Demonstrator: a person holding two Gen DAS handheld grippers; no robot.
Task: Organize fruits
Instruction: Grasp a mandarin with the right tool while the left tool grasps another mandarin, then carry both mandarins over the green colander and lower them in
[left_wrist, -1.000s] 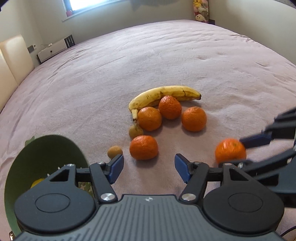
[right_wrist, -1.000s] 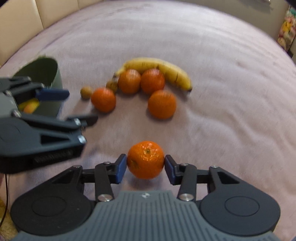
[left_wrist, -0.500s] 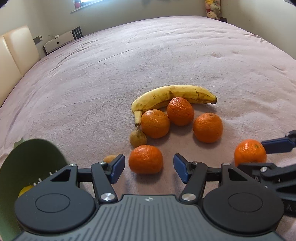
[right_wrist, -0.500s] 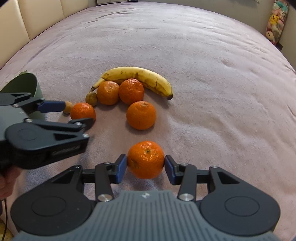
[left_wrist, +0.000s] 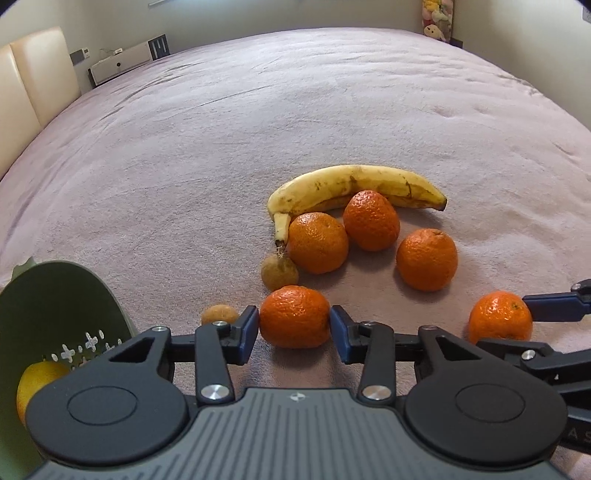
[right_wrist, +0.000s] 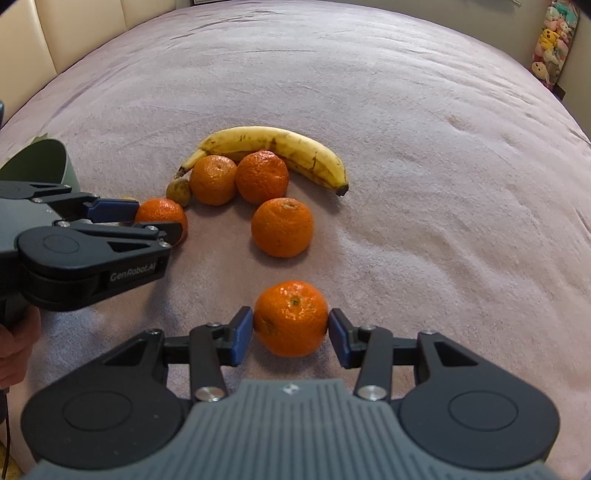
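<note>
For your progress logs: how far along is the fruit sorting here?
Done: one yellow fruit lies in the green bowl. In hand: each gripper, left gripper and right gripper, pinches an orange mandarin, the left having just closed. Left: three mandarins, banana, two small brown fruits.

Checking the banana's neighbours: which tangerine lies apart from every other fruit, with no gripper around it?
The rightmost loose tangerine, below the banana's tip. The other loose pair touch each other; two more sit between pads.

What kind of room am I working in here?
Probably a bedroom: the fruit lies on a wide bed covered with a pinkish blanket, a padded headboard beside it, plush toys in the corner.
</note>
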